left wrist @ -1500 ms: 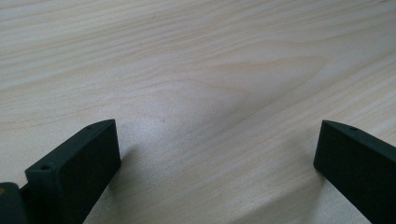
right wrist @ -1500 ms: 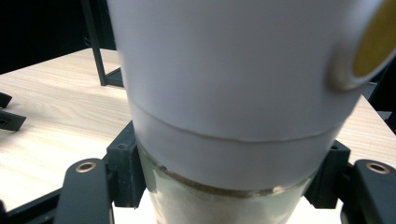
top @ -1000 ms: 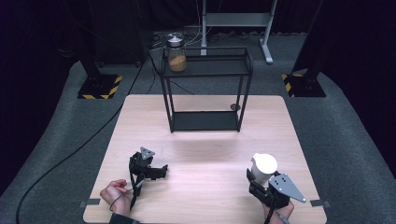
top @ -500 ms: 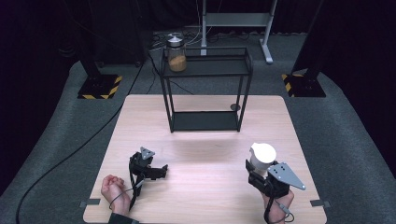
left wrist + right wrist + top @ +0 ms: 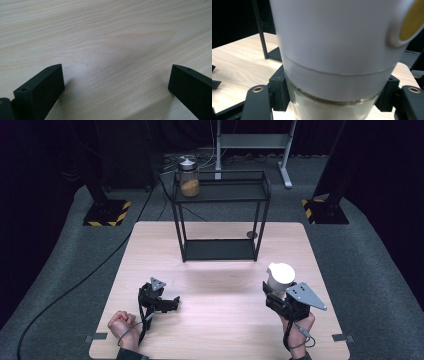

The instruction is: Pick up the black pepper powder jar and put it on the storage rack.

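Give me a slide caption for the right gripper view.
Right tool shut on a white-capped glass jar, with the wooden table behind.

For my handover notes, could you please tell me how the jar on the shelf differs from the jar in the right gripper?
The shelf jar has a silvery lid and orange-brown contents; the held jar has a white cap and pale contents. The shelf jar stands free on the black rack; the held jar is clamped in the right gripper. Both have clear glass bodies.

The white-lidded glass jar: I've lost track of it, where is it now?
In the high view the white-lidded glass jar sits near the table's right edge, clamped in the right gripper, in front of the black metal shelf rack.
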A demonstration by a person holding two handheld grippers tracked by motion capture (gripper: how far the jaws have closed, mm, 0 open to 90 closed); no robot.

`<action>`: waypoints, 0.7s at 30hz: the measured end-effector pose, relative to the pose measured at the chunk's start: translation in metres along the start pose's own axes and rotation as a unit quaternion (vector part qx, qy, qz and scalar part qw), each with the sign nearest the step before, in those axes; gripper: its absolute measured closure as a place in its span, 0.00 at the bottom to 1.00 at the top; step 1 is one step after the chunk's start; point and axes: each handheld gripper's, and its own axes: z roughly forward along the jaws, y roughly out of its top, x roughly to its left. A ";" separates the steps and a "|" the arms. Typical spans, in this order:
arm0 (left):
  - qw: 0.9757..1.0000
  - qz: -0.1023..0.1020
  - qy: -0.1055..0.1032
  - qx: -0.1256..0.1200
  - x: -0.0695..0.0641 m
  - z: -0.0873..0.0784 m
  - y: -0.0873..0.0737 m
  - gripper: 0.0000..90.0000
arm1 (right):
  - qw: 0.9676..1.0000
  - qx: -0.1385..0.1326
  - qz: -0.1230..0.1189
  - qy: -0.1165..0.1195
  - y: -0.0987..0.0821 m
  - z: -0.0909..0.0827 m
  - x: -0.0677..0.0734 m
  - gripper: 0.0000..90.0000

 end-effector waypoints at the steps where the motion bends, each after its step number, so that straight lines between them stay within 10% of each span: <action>1: 1.000 0.002 0.000 0.001 0.000 0.000 0.001 0.00 | 1.000 0.000 0.001 0.000 0.001 0.000 -0.001 0.33; 21: 1.000 -0.004 0.005 0.000 -0.003 0.000 0.000 0.00 | 1.000 -0.008 -0.002 0.004 0.024 0.014 -0.010 0.33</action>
